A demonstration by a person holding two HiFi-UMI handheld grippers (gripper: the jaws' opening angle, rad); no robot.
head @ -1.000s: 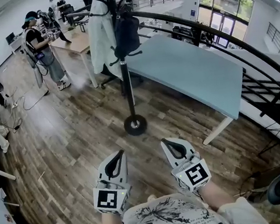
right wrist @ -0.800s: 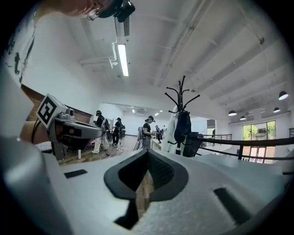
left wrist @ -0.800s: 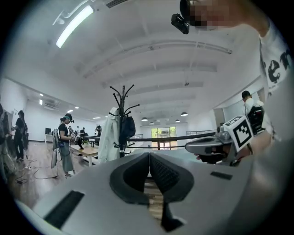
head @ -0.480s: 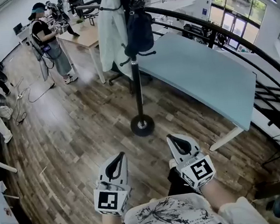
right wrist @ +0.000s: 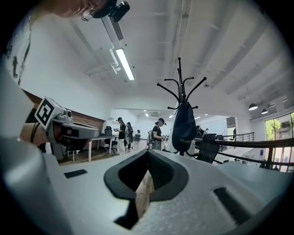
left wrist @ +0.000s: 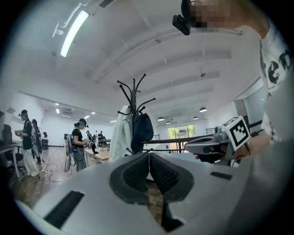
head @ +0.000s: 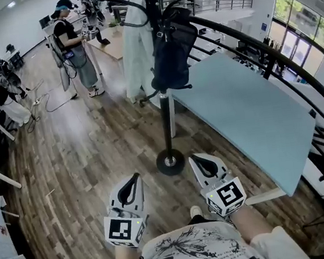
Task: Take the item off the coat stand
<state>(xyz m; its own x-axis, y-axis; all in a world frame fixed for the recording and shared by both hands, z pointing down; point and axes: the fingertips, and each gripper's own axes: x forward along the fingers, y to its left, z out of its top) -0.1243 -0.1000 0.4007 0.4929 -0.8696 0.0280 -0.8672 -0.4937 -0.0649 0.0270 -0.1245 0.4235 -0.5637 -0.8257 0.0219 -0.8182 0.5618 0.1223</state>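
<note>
A black coat stand (head: 164, 105) rises from a round base (head: 170, 162) on the wooden floor just ahead of me. A dark backpack (head: 170, 51) hangs on its right side and a white coat (head: 138, 47) on its left. My left gripper (head: 135, 176) and right gripper (head: 193, 159) are held low near my body, short of the base, both shut with nothing in them. The left gripper view shows the stand (left wrist: 133, 96), the coat (left wrist: 120, 137) and the backpack (left wrist: 143, 131) beyond the left gripper (left wrist: 149, 154). In the right gripper view the backpack (right wrist: 184, 128) hangs ahead of the right gripper (right wrist: 148, 154).
A pale blue table (head: 247, 106) stands right of the coat stand, with a black railing (head: 270, 54) behind it. A person (head: 76, 51) stands by a wooden desk (head: 112, 45) at the back left. More people (head: 1, 87) and cables are at the far left.
The coat stand, backpack and coat have come nearer and larger in the head view as I stepped forward. Both grippers stay low, shut and empty.
</note>
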